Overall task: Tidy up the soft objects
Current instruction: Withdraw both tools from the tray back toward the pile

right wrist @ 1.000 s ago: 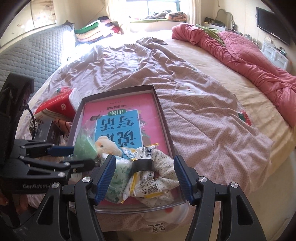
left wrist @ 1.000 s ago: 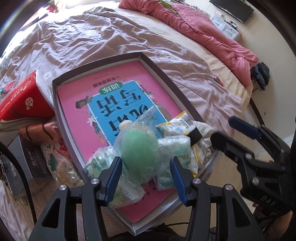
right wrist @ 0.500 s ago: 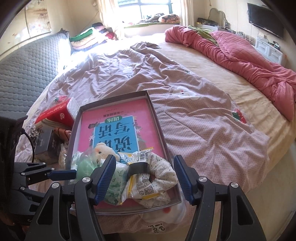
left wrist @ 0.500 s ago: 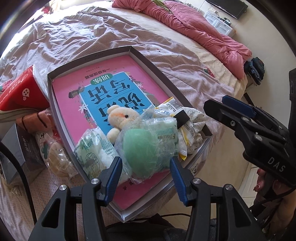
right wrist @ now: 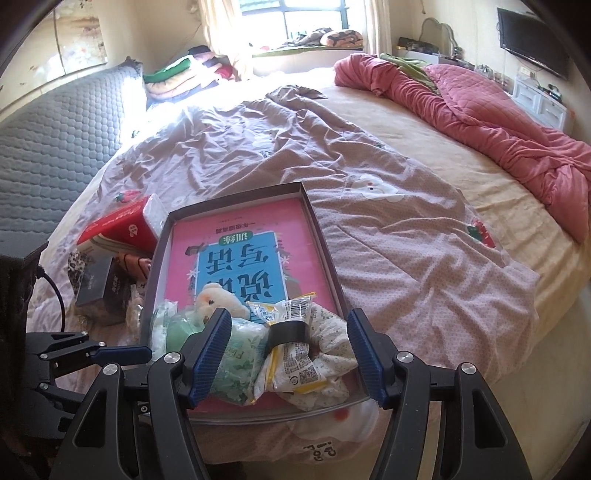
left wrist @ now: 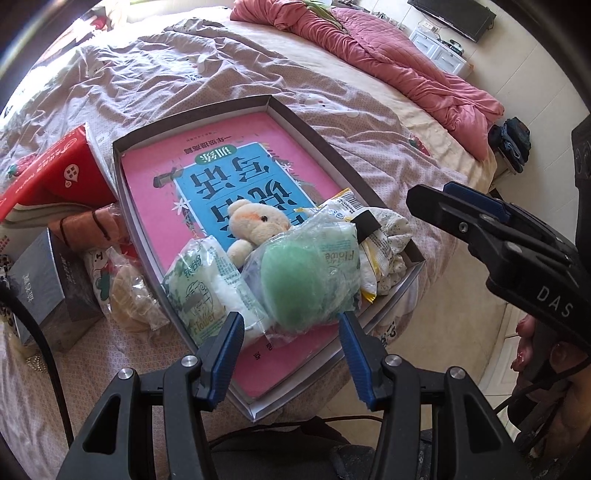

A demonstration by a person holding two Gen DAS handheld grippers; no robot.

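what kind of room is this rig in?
A bedroom in a home, most likely. The work happens on a large bed with a rumpled sheet and a pink quilt; behind it are a window with curtains and a wall-mounted TV.

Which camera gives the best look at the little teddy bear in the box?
The left wrist view. There the teddy bear shows its face and one arm, lying on the pink book behind the bagged green sponge. In the right wrist view only its head peeks out, partly behind a blue fingertip.
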